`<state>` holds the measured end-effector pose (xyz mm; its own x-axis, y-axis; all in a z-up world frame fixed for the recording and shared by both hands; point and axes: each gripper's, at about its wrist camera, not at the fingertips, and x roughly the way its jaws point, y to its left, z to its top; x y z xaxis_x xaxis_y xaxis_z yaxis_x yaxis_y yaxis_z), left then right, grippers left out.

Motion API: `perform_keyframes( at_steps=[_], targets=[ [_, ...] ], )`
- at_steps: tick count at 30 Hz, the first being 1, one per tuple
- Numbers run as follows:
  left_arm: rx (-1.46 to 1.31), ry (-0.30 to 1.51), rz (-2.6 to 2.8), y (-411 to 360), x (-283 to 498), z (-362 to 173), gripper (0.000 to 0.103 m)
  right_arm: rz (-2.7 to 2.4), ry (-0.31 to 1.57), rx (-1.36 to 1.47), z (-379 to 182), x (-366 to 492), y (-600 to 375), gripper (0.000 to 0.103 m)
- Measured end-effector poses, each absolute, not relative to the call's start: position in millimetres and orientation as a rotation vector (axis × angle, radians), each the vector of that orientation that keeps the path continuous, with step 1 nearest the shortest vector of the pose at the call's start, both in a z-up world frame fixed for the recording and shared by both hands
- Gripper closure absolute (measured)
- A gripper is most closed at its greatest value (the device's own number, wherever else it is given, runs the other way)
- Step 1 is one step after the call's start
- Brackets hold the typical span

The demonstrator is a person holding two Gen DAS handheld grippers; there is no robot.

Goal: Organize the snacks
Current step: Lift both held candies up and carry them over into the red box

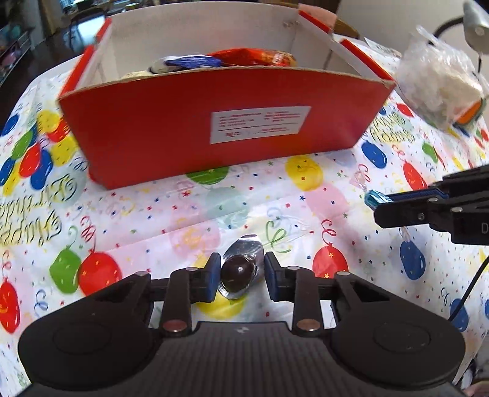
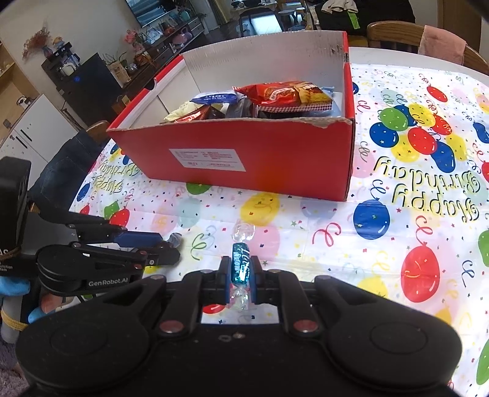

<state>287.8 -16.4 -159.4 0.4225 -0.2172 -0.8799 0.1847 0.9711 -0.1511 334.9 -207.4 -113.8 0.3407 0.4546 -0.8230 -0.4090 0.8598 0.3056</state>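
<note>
A red cardboard box (image 1: 171,137) with several snack packets inside stands on the balloon-print tablecloth; it also shows in the right wrist view (image 2: 275,165). My left gripper (image 1: 243,273) is open around a dark chocolate ball in a silver blister pack (image 1: 238,271) that lies on the cloth; the left pad is next to it, the right pad stands apart. My right gripper (image 2: 241,268) is shut on a blue wrapped candy (image 2: 241,264) with clear twisted ends, held above the cloth. The right gripper shows at the right edge of the left wrist view (image 1: 379,201).
A clear bag of white snacks (image 1: 440,82) sits right of the box. A lamp (image 1: 476,18) stands behind it. Wooden chairs (image 2: 397,33) stand beyond the table's far edge. The left gripper (image 2: 171,247) lies at the left of the right wrist view.
</note>
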Motion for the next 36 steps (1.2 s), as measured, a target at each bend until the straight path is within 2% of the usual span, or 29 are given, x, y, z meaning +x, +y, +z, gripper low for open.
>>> perform_keyframes(
  at_steps=[7, 21, 36],
  targets=[
    [-0.108, 1.071, -0.217, -4, 271, -138, 0.074, 0.575, 1.054, 0.048, -96, 326, -204, 0.093],
    [-0.146, 0.909, -0.211, -5, 259, -59, 0.074, 0.590, 0.920, 0.036, -38, 323, -202, 0.093],
    [-0.118, 0.828, -0.183, -2, 317, -13, 0.074, 0.538, 0.824, 0.024, -7, 380, -195, 0.093]
  ],
)
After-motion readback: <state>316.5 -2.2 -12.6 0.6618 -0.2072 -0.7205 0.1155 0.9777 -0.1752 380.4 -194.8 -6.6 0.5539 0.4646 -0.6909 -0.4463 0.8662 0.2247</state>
